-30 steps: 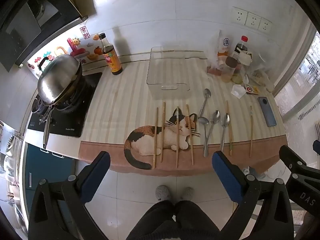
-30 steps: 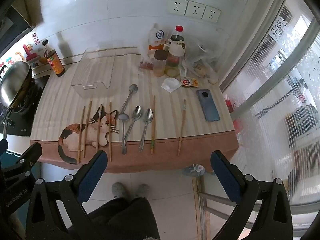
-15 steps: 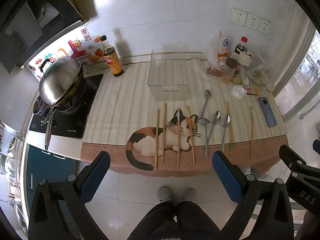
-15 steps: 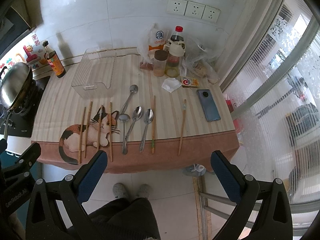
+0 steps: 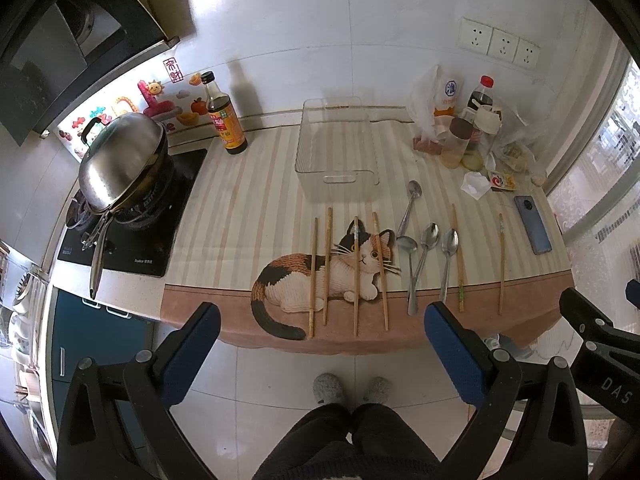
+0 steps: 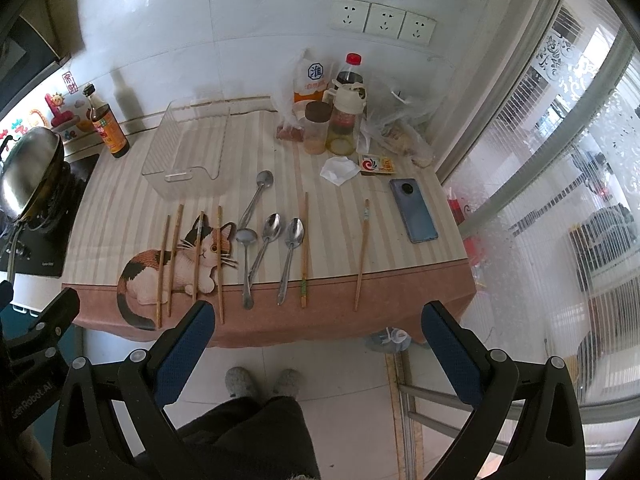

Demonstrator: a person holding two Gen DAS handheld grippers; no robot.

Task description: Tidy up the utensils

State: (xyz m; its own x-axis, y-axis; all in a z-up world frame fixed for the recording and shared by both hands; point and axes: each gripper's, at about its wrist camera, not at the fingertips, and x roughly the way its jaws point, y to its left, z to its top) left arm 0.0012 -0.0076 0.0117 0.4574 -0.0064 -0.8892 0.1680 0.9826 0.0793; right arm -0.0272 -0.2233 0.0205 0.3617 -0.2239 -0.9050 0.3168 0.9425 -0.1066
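- On the worktop (image 5: 256, 200) nothing looks sorted yet: my clear bin (image 5: 336, 156) at the back seems empty.
- In front of it, six chopsticks (image 5: 326, 264) and four spoons (image 5: 426, 252) lie loose in a row, all left to collect.
- My left gripper (image 5: 320, 352) and right gripper (image 6: 316, 352) hang spread wide, holding nothing, short of the edge.
- The bin's clear walls blur its floor.

Both grippers held off the counter's front edge, above the floor, not touching anything. Left gripper (image 5: 322, 342): jaws wide apart, blue pads (image 5: 191, 354) empty. Right gripper (image 6: 318, 340): same, spread wide, nothing between the pads (image 6: 452, 354). Person's legs (image 5: 348, 440) and slippered feet (image 6: 262, 384) below, standing at the counter.
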